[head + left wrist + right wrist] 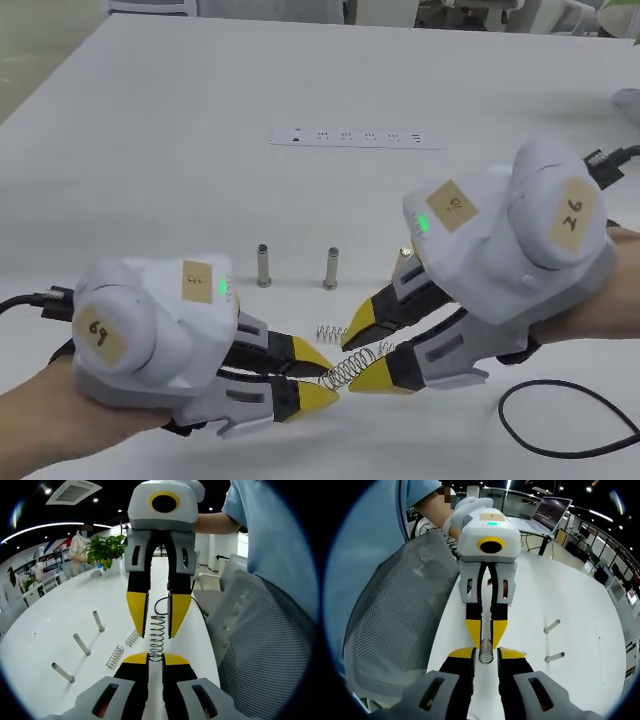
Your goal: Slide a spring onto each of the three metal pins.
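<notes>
A spring (156, 637) is held above the white table (150, 150), between two grippers that are pointed tip to tip. Its near end is clamped by the left gripper (156, 659), whose jaws are closed down to the spring's width. Its far end is taken between the jaws of the right gripper (157, 622), which are kept a little apart; in the right gripper view a thin gap is seen on each side of the coil. Three metal pins (81, 644) are stood upright in a row just behind the grippers, well apart from each other, and the right one is partly covered in the head view by the right gripper. Two loose springs (114, 656) are laid flat between the pins and the jaws. Broad bare surface is seen from the pins up to a power strip (355, 137). The table edge is passed close beside the grippers, with a mesh chair (260, 645) behind it.
</notes>
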The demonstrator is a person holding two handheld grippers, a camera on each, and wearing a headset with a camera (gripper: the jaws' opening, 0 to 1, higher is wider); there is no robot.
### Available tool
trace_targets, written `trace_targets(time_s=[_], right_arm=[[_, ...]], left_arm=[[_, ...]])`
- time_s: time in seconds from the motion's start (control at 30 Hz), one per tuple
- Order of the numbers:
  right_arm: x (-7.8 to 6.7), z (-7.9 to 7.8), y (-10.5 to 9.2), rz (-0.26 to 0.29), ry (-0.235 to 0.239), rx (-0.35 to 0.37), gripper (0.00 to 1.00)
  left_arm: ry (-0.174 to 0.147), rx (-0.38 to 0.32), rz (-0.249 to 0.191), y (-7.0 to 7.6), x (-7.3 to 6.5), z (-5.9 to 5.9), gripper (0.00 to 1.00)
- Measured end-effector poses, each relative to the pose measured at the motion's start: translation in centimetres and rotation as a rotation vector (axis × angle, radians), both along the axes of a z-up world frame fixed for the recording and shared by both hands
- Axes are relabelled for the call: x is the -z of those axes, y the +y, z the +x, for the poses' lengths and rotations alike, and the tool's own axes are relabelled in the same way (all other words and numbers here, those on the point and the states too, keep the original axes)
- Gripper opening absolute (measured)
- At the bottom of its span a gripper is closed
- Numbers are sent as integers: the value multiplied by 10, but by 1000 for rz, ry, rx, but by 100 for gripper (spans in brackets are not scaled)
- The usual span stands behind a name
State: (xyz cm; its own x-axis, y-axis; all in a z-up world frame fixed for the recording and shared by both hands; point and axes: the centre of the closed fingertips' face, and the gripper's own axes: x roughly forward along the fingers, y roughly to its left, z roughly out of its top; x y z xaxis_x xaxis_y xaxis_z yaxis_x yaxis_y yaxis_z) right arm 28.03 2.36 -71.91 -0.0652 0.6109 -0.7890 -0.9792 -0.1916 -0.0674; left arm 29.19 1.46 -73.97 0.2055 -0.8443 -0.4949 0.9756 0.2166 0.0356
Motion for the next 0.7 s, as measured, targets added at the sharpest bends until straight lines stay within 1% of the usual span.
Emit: trace_targets(time_s=[0.1,0.13,0.2,0.23,0.7], right_arm=[[1,0,0,0,-1,-2,13],[1,0,0,1,2,1,13],[1,0,0,2,2,3,13],[1,0,0,1,2,2,12],[2,-2,1,-1,4,-3,9]], left_arm=[[-3,1,0,-1,-1,0,1],[-9,1,1,-1,-1,0,1],[-9,-2,-2,-1,-1,0,1],[-3,-1,-3,-1,-2,0,1],[-1,2,-6,-2,-4,-1,1]])
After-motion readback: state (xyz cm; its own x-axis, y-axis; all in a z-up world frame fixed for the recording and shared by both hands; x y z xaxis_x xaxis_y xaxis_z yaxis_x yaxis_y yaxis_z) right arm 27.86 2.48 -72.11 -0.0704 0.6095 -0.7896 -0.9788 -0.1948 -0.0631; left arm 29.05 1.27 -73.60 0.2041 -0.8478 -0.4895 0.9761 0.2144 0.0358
